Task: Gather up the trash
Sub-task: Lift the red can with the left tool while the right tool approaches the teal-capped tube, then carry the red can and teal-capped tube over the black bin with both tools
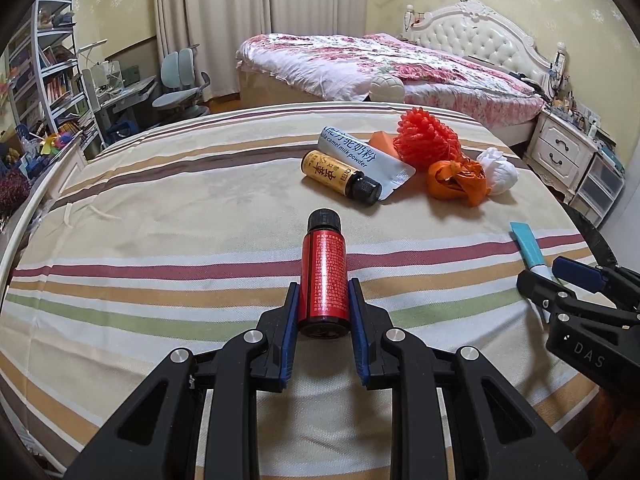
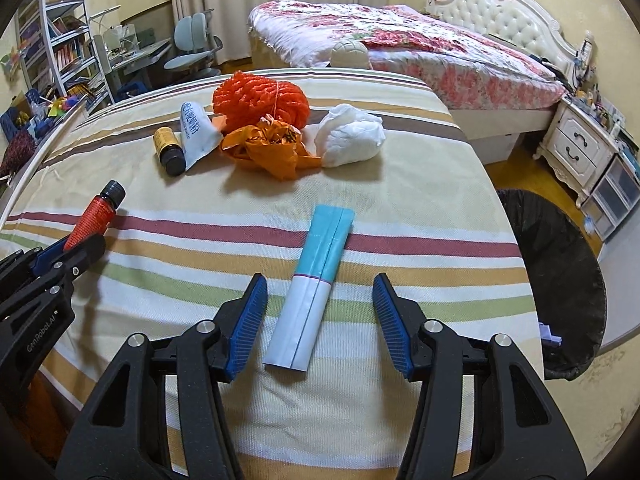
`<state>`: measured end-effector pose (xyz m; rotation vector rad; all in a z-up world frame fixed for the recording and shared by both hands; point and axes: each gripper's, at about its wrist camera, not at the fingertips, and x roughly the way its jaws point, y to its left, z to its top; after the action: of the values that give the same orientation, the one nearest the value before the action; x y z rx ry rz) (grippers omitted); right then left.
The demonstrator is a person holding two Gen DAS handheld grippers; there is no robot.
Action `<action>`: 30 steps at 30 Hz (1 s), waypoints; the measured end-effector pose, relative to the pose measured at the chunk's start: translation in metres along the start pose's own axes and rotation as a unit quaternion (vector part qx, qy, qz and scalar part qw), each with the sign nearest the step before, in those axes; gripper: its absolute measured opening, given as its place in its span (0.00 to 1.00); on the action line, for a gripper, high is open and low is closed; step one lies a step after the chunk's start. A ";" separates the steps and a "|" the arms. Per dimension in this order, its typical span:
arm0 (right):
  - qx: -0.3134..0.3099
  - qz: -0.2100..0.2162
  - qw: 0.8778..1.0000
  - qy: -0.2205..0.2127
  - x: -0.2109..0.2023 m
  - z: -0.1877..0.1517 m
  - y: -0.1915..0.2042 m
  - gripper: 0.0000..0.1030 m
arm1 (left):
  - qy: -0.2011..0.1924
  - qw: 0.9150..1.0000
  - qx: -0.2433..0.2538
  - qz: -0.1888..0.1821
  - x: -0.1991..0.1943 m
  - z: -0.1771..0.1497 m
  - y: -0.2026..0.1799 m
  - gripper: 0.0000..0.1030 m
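Bedroom with pale yellow patterned wallpaper (image 1: 520,8)

Around the white tufted-headboard bed with its floral quilt (image 1: 400,64): cream curtains (image 1: 240,8) behind, white carved nightstand (image 1: 560,148) right, grey desk chair (image 1: 184,80) and white bookshelf (image 1: 52,64) left, wooden floor (image 2: 524,160) below.

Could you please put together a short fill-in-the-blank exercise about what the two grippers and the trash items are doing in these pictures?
1. The left gripper is shut on the ____ bottle.
2. The right gripper is open, with the teal and white sachet lying ____ its fingers.
3. The yellow bottle has a ____ cap.
4. The black-lined trash bin stands to the ____ of the striped table.

Missing words: red; between; black; right
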<state>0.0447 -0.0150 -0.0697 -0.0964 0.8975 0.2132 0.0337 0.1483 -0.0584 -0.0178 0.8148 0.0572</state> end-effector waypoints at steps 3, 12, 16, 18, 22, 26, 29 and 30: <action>0.001 -0.002 1.000 -0.001 -0.002 0.000 -0.002 0.32 | -0.002 1.000 -0.001 -0.001 -0.001 0.000 0.000 0.24; -0.003 0.003 1.000 -0.004 -0.005 -0.001 -0.004 0.18 | -0.002 1.000 -0.003 -0.001 0.000 -0.001 0.000 0.24; -0.003 0.006 1.000 -0.006 -0.006 -0.002 -0.004 0.17 | -0.005 1.000 -0.004 0.000 0.000 -0.001 -0.002 0.24; -0.003 0.007 1.000 -0.008 -0.006 -0.003 -0.004 0.17 | -0.005 1.000 -0.004 -0.001 0.000 0.000 -0.003 0.24; 0.001 0.006 1.000 -0.013 -0.009 -0.003 -0.008 0.17 | -0.006 1.000 -0.002 -0.006 -0.003 0.000 -0.008 0.24; 0.010 0.002 1.000 -0.019 -0.013 -0.003 -0.016 0.17 | -0.008 1.000 0.003 -0.013 -0.004 0.002 -0.017 0.24; 0.019 -0.002 1.000 -0.024 -0.015 -0.002 -0.024 0.17 | -0.010 1.000 0.007 -0.019 -0.006 0.003 -0.026 0.24; 0.022 -0.004 0.999 -0.027 -0.016 -0.001 -0.028 0.17 | -0.011 1.000 0.008 -0.021 -0.006 0.004 -0.029 0.24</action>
<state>0.0400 -0.0447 -0.0579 -0.0528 0.8483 0.1871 0.0340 0.1193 -0.0514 -0.0184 0.7931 0.0109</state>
